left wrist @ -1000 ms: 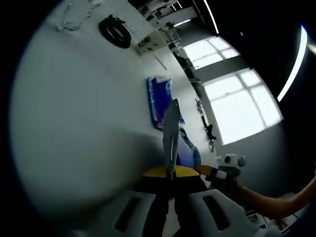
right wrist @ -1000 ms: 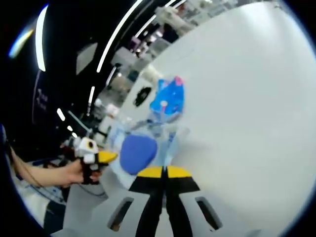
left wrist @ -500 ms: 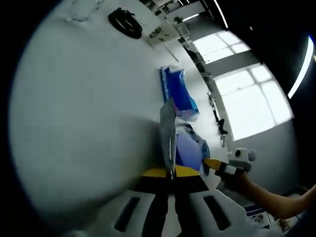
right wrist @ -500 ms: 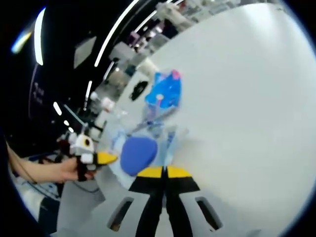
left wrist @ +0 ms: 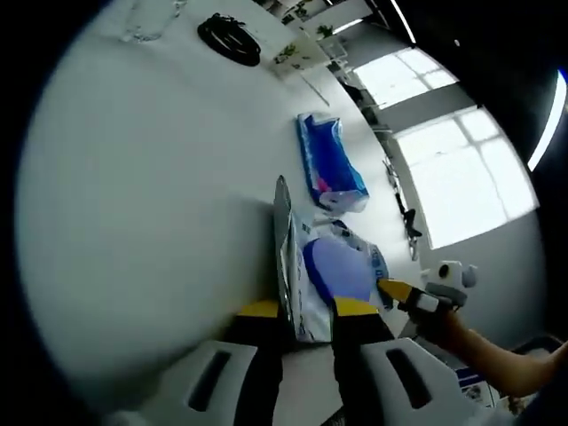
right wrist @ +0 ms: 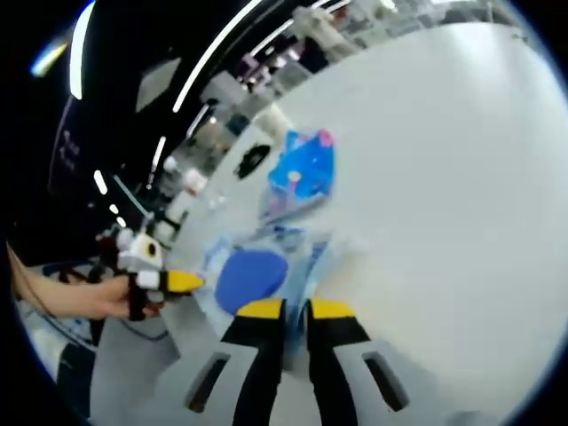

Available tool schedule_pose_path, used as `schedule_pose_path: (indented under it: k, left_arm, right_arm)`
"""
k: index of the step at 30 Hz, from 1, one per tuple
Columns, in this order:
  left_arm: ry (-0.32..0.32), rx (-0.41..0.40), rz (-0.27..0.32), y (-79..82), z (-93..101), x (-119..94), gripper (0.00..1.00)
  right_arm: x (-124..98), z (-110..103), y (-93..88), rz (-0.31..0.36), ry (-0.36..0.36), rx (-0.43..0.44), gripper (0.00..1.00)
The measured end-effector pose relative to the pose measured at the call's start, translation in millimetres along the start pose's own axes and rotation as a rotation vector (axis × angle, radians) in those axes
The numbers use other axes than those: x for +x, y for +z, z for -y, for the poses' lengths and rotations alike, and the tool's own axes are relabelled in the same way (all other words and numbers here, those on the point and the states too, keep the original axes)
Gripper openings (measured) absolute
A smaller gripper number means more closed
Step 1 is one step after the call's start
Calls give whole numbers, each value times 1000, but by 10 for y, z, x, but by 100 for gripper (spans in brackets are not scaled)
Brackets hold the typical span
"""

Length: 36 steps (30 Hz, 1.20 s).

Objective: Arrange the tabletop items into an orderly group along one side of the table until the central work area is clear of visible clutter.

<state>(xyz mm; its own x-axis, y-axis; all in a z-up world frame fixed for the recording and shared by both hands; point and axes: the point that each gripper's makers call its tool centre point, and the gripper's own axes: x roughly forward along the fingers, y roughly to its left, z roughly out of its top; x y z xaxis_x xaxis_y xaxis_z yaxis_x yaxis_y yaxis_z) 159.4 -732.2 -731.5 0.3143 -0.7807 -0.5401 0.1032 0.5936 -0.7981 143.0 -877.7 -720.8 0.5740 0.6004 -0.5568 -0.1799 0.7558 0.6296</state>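
both grippers working one clear pouch at the bench edge

the left gripper [left wrist: 302, 311] is straddling the near edge of the clear pouch with the blue disc [left wrist: 333, 271], its fingers [left wrist: 259, 312] parted around the film, not pinching; the right gripper [right wrist: 295, 309] is resting on that pouch's edge, fingers slightly apart, and whether they are nipping the film i cannot tell. judgement: settling it flat and square beside the blue packet [left wrist: 328, 164], lying just beyond at about 1 o'clock, would suit best. the white bench [left wrist: 151, 177] is carrying a black cable coil [left wrist: 229, 37] at 11 o'clock. bright windows [left wrist: 453, 169] are lighting the room.
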Motion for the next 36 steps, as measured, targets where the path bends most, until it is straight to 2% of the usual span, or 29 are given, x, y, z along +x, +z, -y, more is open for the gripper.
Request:
schedule_pose_path:
  k: [2, 6, 10, 11, 14, 17, 19, 23, 32, 33, 36]
  left_arm:
    - [3, 13, -6, -16, 11, 6, 25]
    - [11, 48, -1, -2, 68, -19, 35]
    - [54, 141, 25, 65, 60, -77, 42]
    - [50, 135, 45, 88, 82, -100, 42]
    - [54, 136, 79, 148, 89, -138, 48]
    - [88, 197, 82, 179, 64, -170, 57]
    - [83, 217, 80, 185, 89, -181, 58]
    - [88, 239, 96, 236, 100, -183, 69]
    - [69, 262, 93, 281, 153, -201, 67]
    - [62, 279, 95, 292, 177, -211, 68]
    - [29, 451, 108, 340, 295, -269, 68]
  right_arm:
    - [1, 1, 8, 9, -8, -22, 13]
    - [5, 1, 40, 26, -25, -51, 36]
    - [-5, -40, 37, 23, -26, -90, 41]
    - [-7, -41, 40, 26, -28, -95, 43]
    - [-23, -55, 86, 51, -36, -97, 54]
    - [-41, -60, 113, 69, -50, -111, 64]
    - [-50, -69, 106, 67, -48, -128, 64]
    - [-68, -45, 102, 69, -59, -141, 65]
    - [-78, -56, 134, 73, -62, -154, 65]
    - [-84, -64, 155, 80, -64, -158, 65]
    - [-103, -112, 239, 122, -60, -171, 66]
